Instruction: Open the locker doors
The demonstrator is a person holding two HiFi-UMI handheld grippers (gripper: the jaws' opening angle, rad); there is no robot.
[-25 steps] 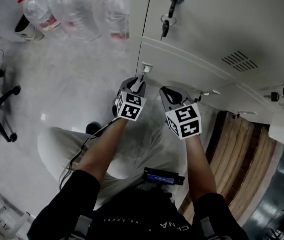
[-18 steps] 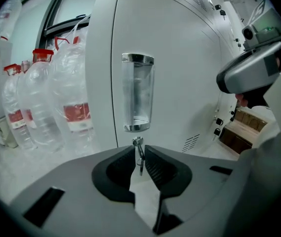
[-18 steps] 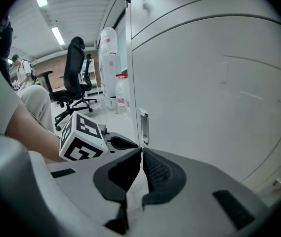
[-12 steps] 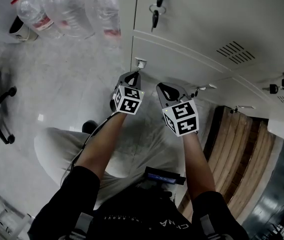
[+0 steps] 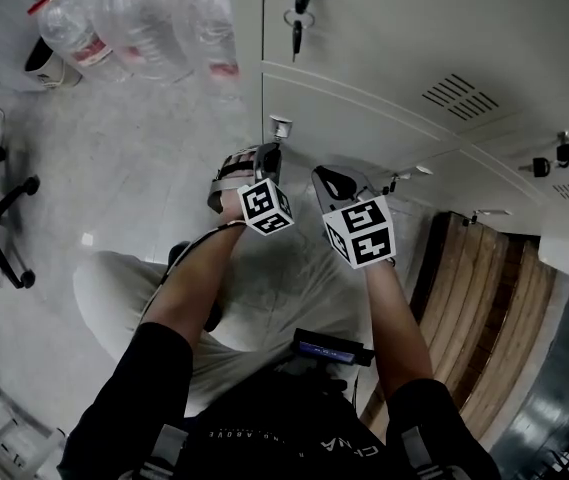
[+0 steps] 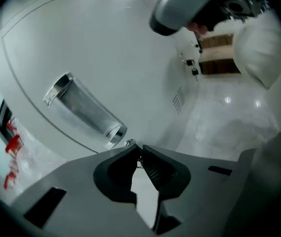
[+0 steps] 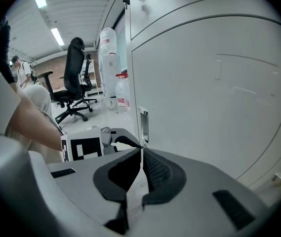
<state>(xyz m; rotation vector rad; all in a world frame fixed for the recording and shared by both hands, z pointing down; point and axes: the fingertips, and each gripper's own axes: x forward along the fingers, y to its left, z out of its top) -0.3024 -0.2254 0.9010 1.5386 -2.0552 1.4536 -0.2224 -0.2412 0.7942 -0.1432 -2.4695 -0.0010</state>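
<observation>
Hovering beside chrome handle (image 6: 83, 110) of locker door (image 6: 105, 43) with left gripper (image 6: 140, 149) and right gripper (image 7: 141, 152), jaws of each pressed together; likely to glance off handle unless reopened.

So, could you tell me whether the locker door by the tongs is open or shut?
Shut: the locker door lies flush, with no gap showing along its seam.

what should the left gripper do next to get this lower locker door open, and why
Probably open the left tongs and ease them onto the silver latch: they are shut, their tips sit just short of its end, and the lower door looks closed.
</observation>
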